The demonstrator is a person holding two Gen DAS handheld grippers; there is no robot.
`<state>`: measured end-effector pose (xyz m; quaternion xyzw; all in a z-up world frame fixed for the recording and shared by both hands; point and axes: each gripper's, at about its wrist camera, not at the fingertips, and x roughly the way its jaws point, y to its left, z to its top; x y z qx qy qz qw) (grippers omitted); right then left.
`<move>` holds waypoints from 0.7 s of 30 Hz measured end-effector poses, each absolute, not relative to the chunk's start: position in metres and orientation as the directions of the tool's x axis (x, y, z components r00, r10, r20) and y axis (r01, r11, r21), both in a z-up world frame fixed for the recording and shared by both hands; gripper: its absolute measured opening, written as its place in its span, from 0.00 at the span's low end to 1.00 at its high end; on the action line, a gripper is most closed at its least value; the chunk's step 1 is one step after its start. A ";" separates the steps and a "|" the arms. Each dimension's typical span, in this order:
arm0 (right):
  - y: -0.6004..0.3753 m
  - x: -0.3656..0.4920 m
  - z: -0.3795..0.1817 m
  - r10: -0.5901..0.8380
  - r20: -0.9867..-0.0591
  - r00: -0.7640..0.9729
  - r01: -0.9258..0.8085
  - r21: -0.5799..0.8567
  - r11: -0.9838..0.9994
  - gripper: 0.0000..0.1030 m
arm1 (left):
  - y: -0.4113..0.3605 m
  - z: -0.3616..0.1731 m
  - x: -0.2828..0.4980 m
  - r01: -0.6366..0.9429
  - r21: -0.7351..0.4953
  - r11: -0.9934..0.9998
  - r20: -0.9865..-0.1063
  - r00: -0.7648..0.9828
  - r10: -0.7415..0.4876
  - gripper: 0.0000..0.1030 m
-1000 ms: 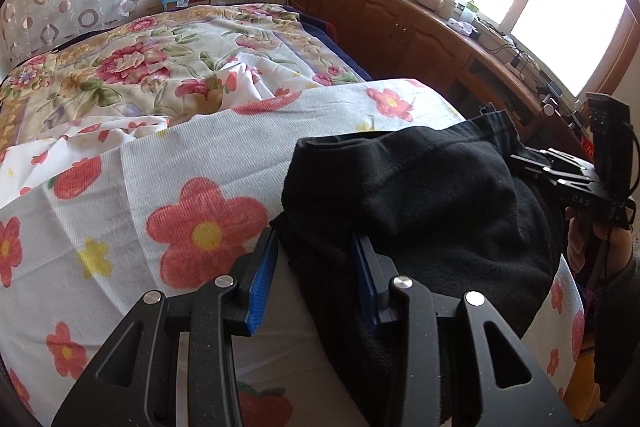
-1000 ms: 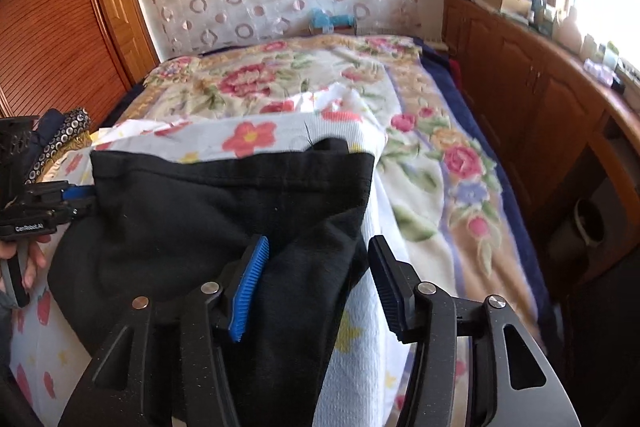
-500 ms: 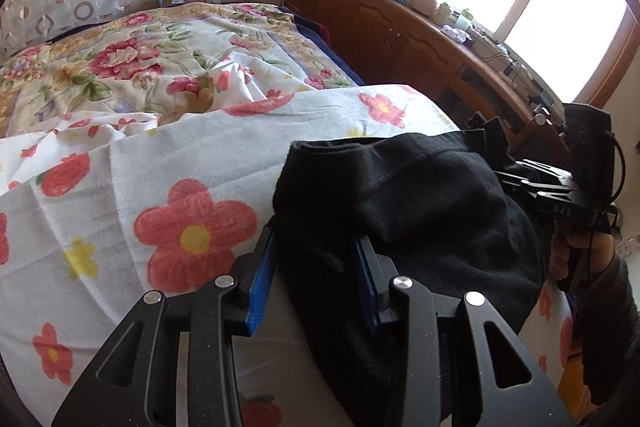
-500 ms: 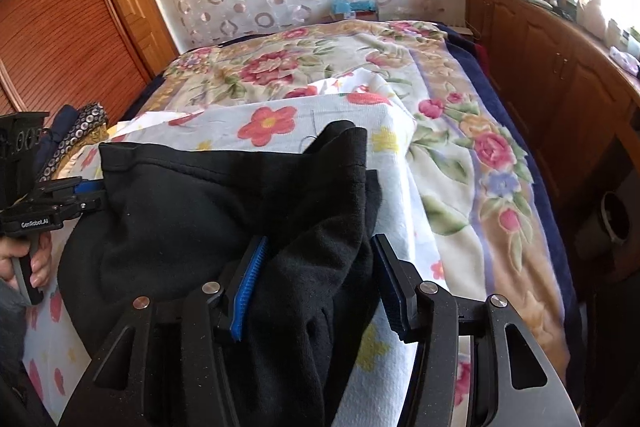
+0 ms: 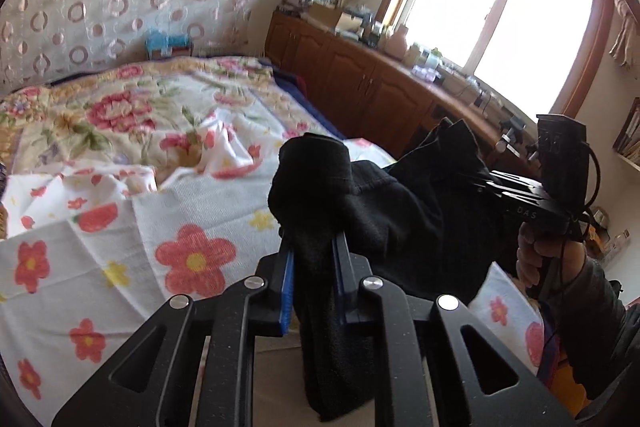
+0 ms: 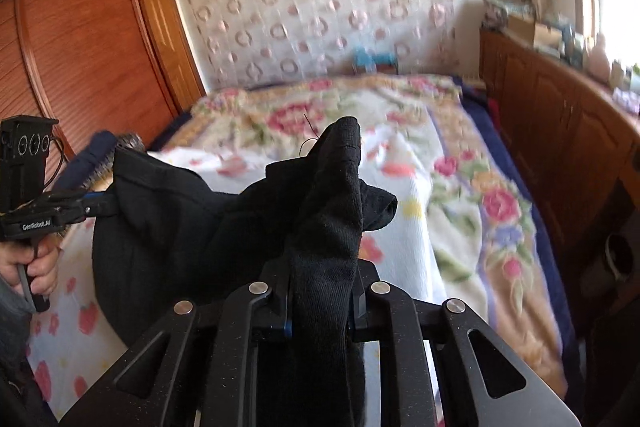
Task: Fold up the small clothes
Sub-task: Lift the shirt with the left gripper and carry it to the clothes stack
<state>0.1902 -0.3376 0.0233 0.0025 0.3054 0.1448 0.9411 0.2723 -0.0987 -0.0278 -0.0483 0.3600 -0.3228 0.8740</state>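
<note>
Black garment (image 5: 404, 211) hung between our two grippers, lifted off the bed. We had the left gripper (image 5: 314, 283) raised and pointing along the bed, fingers narrow and pinched on one bunched edge of the cloth. We had the right gripper (image 6: 322, 299) up at about the same height, fingers also clamped tight on the opposite edge, with fabric poking up past the tips. Our right hand (image 5: 548, 263) gripped its handle in the left view. Below lay the floral towel (image 5: 168, 239) over the flowered bedspread (image 6: 460, 183). Wooden cabinets (image 5: 360, 83) ran under the window (image 5: 516, 11); a wooden wardrobe (image 6: 84, 43) stood opposite.
</note>
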 end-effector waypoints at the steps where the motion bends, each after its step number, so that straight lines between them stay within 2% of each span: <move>1: -0.332 0.188 0.029 0.283 -0.557 0.781 -0.283 0.088 0.955 0.16 | -0.093 -0.020 0.268 0.526 -0.315 0.791 -0.580 0.553 -0.598 0.16; 7: -0.277 0.185 0.050 0.355 -0.510 0.784 -0.399 0.023 0.916 0.15 | -0.037 0.017 0.241 0.480 -0.304 0.823 -0.486 0.665 -0.567 0.16; 11: -0.231 0.194 0.065 0.423 -0.469 0.775 -0.482 -0.008 0.876 0.15 | 0.012 0.033 0.221 0.418 -0.264 0.869 -0.450 0.744 -0.494 0.16; 21: -0.089 0.244 0.097 0.588 -0.418 0.693 -0.688 -0.136 0.713 0.15 | 0.137 0.046 0.174 0.183 -0.259 0.948 -0.362 0.892 -0.271 0.16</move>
